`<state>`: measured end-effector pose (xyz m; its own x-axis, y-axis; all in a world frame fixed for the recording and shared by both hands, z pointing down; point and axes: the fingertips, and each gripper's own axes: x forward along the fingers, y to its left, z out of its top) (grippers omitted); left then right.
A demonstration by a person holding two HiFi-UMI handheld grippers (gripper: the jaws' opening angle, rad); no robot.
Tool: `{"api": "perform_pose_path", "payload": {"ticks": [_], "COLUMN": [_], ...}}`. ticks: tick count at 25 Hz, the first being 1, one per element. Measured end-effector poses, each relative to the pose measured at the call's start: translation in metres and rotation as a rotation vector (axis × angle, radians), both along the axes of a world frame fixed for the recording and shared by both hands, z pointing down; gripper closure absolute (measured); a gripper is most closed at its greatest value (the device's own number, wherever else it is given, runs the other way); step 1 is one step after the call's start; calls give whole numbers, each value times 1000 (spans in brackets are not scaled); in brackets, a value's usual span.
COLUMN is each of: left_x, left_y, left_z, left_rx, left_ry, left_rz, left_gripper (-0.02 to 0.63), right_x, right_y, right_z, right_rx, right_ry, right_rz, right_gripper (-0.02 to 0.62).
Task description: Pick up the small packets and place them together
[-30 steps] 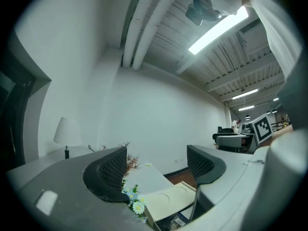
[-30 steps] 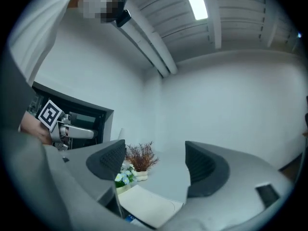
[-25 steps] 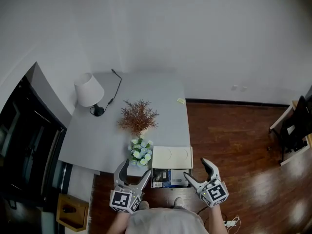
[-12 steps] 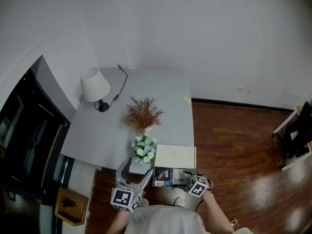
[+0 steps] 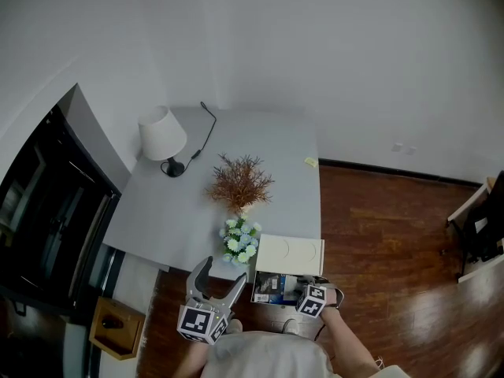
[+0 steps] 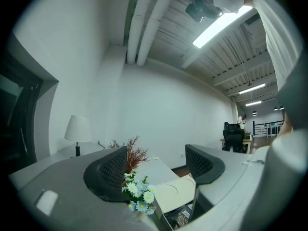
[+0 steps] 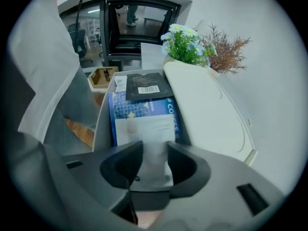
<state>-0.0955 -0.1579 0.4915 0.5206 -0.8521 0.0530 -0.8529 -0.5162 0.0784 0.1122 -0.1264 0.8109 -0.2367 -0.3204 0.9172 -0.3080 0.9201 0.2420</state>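
The white packet (image 7: 149, 138) lies directly in front of the right hand-held gripper (image 7: 154, 148), which points steeply down into a grey container (image 7: 102, 114). The jaws have just been closing and now stand narrow, and their pads press on the near end of this packet from both sides. The long axis of the packet runs straight away from the gripper, so the grip goes across its short width. I judge that the coming move is a lift straight up, because the packet rests on a blue packet (image 7: 144, 110), and a pull to the side could drag that one too. Beyond the blue one lies a dark packet (image 7: 147, 86) with a barcode label, in the same container.

The left hand-held gripper (image 6: 156, 153) is well apart on the left. It points level across the counter (image 5: 236, 156) with its jaws wide and nothing between them. The right arm is therefore clearly the nearer one to all the packets.

Just beside the container, on the corner of the counter, lies a flat white lid (image 7: 207, 109). Near it stand a bunch of small flowers (image 7: 185, 44) and a dried brown plant (image 7: 226, 49). Further on are a white lamp (image 5: 161, 136) and a small yellow note (image 5: 312, 161). The grey counter stands against a white wall (image 5: 315, 53), with a wooden floor (image 5: 394, 235) on the right and a dark cabinet (image 5: 39, 219) on the left
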Motion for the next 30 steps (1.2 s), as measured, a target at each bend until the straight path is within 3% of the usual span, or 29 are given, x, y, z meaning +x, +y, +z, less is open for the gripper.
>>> {"api": "perform_pose_path", "payload": {"ticks": [5, 13, 19, 24, 30], "left_x": [-1, -1, -4, -8, -21], "left_y": [1, 1, 2, 3, 10], "left_z": [4, 6, 10, 9, 12], "left_rx": [-9, -15, -23, -19, -28], "left_ry": [-4, 10, 16, 24, 17], "left_rz": [2, 0, -8, -22, -50], "left_gripper": [244, 244, 244, 244, 244], "right_x": [5, 2, -7, -36, -76], "right_y": [-12, -3, 3, -48, -118], "right_z": [-2, -27, -77, -115, -95], "right_rx": [67, 114, 173, 205, 208], "right_ry": [26, -69, -221, -339, -251], "right_rz": [42, 105, 187, 224, 141], "right_gripper": [502, 543, 546, 548, 549]}}
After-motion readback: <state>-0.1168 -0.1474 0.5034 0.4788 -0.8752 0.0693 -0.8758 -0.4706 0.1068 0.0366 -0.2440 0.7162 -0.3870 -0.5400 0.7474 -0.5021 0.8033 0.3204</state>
